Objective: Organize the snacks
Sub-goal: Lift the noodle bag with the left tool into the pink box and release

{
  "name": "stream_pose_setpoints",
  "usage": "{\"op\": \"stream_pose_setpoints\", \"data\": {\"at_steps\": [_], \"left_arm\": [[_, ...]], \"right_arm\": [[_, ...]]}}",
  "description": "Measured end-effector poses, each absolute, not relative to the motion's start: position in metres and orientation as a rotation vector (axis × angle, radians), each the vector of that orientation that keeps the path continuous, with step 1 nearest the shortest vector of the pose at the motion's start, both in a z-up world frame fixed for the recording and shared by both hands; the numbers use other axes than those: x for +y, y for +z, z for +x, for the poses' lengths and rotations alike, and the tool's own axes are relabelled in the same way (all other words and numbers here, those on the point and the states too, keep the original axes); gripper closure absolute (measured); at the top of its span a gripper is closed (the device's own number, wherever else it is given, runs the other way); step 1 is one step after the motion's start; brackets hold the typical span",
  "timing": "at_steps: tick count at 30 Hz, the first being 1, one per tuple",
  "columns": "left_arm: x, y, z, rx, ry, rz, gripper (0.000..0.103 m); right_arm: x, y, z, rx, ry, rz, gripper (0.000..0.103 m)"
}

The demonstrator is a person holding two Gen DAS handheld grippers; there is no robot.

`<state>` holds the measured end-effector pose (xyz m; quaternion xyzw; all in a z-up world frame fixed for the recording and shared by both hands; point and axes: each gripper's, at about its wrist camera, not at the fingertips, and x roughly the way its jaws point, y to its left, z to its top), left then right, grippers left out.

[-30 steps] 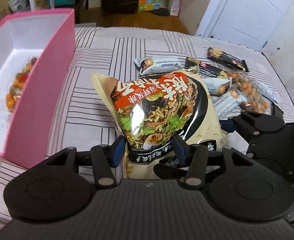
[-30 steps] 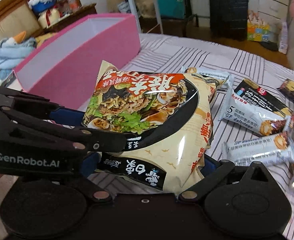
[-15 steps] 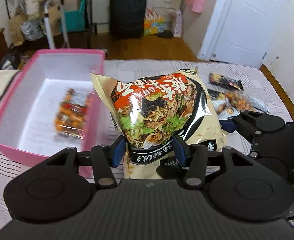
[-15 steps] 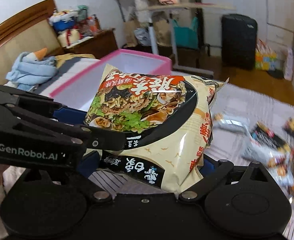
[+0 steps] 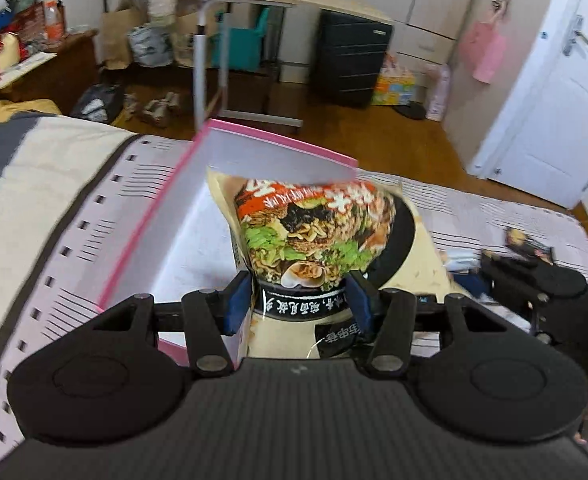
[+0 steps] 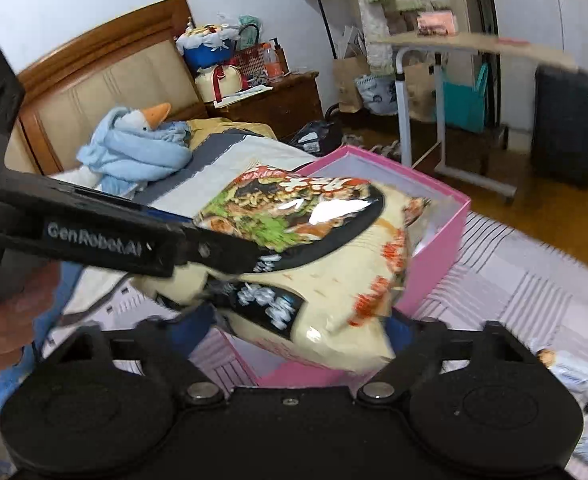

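Hanging above the pink box (image 5: 162, 216) ahead of both jaws: noodle bag (image 5: 317, 240), light, puffy, slippery film, crushable contents, clamped at its lower seam by the left gripper (image 5: 299, 304), right gripper (image 6: 297, 326) jaws closing around its corner.

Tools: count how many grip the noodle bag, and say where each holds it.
2. The left tool clamps the noodle bag at its bottom edge, over the pink box. The right tool straddles the bag's lower corner, closing on it.
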<state>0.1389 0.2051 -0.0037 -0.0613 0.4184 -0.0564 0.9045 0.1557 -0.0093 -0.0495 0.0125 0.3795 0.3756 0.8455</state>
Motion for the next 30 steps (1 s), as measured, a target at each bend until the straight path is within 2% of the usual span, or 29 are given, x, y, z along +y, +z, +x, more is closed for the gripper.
{"op": "stream_pose_setpoints", "data": {"at_steps": [3,8,11,15,30], "left_arm": [[0.214,-0.008,0.151,0.871,-0.078,-0.098,0.054],[0.215,-0.02,0.169,0.884,-0.003,-0.023,0.053],[0.2,-0.027,0.17,0.842,0.12,0.142,0.053],[0.176,-0.026,0.162,0.792,0.166,0.293,0.052],[0.132,0.002,0.125,0.858,-0.04,0.115,0.05]], "right_arm": [[-0.001,-0.063,0.161,0.833,0.813,0.052,0.037],[0.023,-0.08,0.166,0.862,0.825,0.026,0.039],[0.03,-0.086,0.164,0.862,0.793,-0.038,0.038],[0.021,-0.075,0.15,0.829,0.784,-0.051,0.027],[-0.085,-0.046,0.105,0.748,0.52,0.034,0.025]]}}
